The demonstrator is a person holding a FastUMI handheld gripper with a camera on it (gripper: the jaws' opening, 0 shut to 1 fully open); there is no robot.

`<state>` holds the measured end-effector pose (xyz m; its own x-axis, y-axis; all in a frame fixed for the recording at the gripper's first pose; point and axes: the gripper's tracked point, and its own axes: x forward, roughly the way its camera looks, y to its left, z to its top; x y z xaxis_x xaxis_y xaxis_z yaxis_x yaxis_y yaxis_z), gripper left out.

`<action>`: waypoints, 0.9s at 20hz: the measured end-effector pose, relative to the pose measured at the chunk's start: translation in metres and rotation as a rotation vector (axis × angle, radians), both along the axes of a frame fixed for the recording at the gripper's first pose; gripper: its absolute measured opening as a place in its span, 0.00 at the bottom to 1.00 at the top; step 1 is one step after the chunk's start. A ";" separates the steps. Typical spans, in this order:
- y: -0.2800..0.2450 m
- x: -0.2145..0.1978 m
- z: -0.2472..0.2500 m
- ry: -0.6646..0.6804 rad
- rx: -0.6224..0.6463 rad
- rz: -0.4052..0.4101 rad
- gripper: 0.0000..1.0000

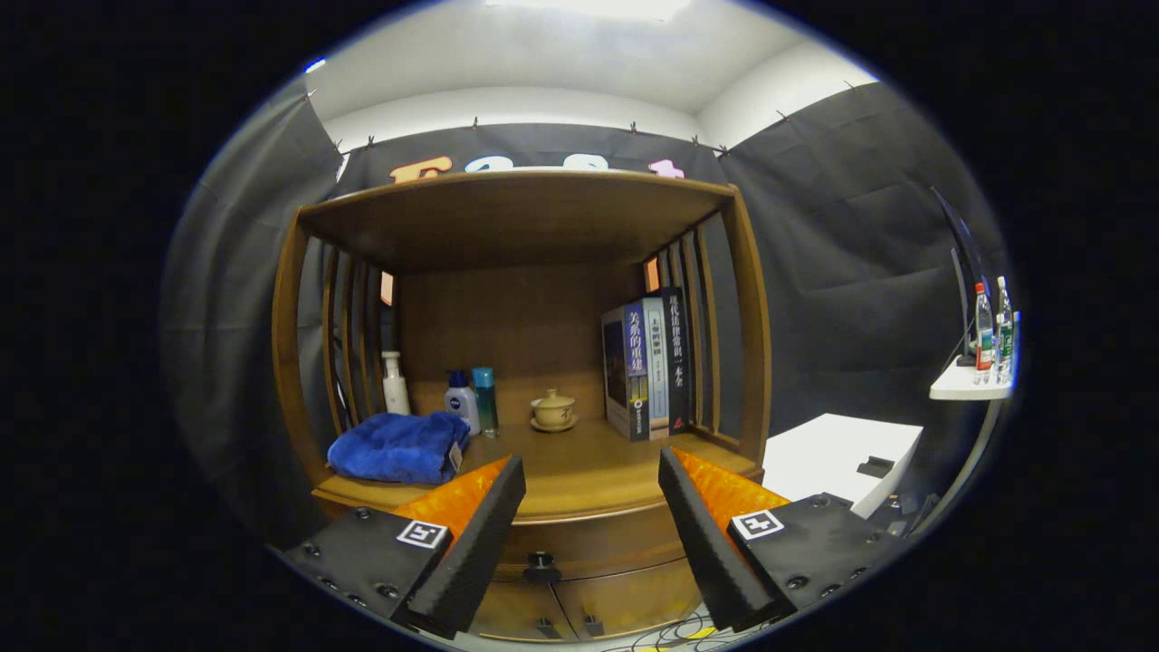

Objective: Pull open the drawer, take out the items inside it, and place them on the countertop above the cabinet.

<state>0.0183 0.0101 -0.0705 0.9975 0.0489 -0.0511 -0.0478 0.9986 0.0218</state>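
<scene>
Between the wide-spread fingers of the gripper (pixel 592 471), the closed wooden drawer (pixel 589 541) runs crosswise under the countertop (pixel 579 466), facing the fingers, its dark knob (pixel 541 567) seemingly centred.

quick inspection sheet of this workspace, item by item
surface: wooden countertop above the cabinet, bare in the middle
job's things: drawer shut, its dark knob between the fingers; contents hidden
clutter: blue towel, pump bottle, two small bottles, lidded teacup, upright books, all on the countertop
grippers: tool open, holding nothing, ahead of the drawer
cables: wires on the floor under the cabinet
surroundings: white box, side shelf with bottles
</scene>
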 end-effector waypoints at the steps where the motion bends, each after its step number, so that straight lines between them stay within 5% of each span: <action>1: 0.001 0.001 -0.008 0.007 -0.002 0.004 0.98; 18: 0.021 0.050 -0.141 0.117 0.038 0.104 0.98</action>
<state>0.0681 0.0311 -0.2111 0.9743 0.1558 -0.1628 -0.1460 0.9868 0.0708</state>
